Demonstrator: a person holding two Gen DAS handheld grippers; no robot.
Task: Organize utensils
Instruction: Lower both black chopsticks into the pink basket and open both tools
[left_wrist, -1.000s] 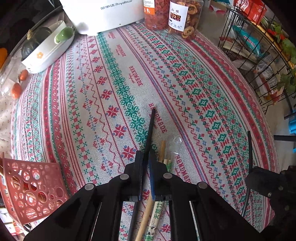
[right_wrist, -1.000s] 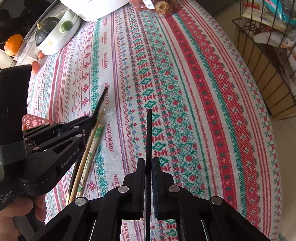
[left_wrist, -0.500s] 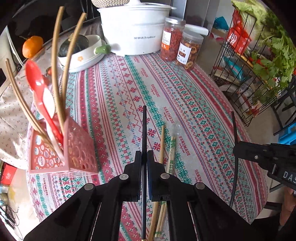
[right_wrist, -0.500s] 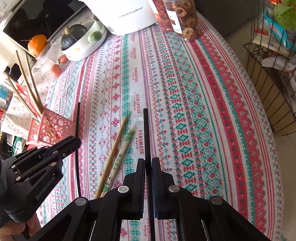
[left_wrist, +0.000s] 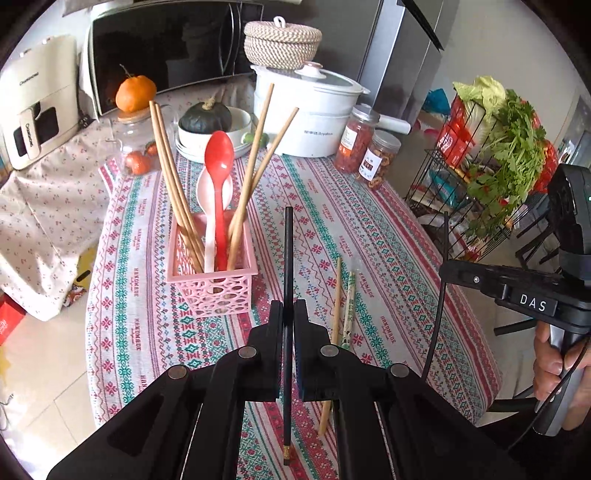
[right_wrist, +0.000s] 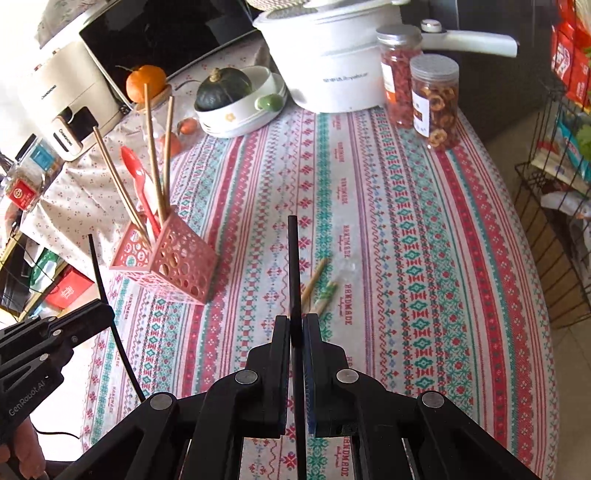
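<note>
My left gripper (left_wrist: 288, 308) is shut on a black chopstick (left_wrist: 287, 258), held well above the table. My right gripper (right_wrist: 296, 323) is shut on a second black chopstick (right_wrist: 294, 266), also held up. A pink perforated basket (left_wrist: 218, 291) stands on the patterned tablecloth to the left, holding several wooden chopsticks (left_wrist: 173, 184), a red spoon (left_wrist: 219, 162) and a white spoon. It also shows in the right wrist view (right_wrist: 177, 262). A wooden chopstick (left_wrist: 336, 295) and a wrapped pair (left_wrist: 348, 306) lie on the cloth right of the basket.
At the back stand a white cooker (left_wrist: 314, 118), two snack jars (left_wrist: 369, 147), a bowl with a squash (left_wrist: 207, 118) and an orange (left_wrist: 135, 92). A wire rack with greens (left_wrist: 491, 166) stands off the table's right edge.
Both grippers have risen and tilted up, each still holding its black chopstick. The basket and the back of the table have come into view; the chopsticks on the cloth lie farther below.
</note>
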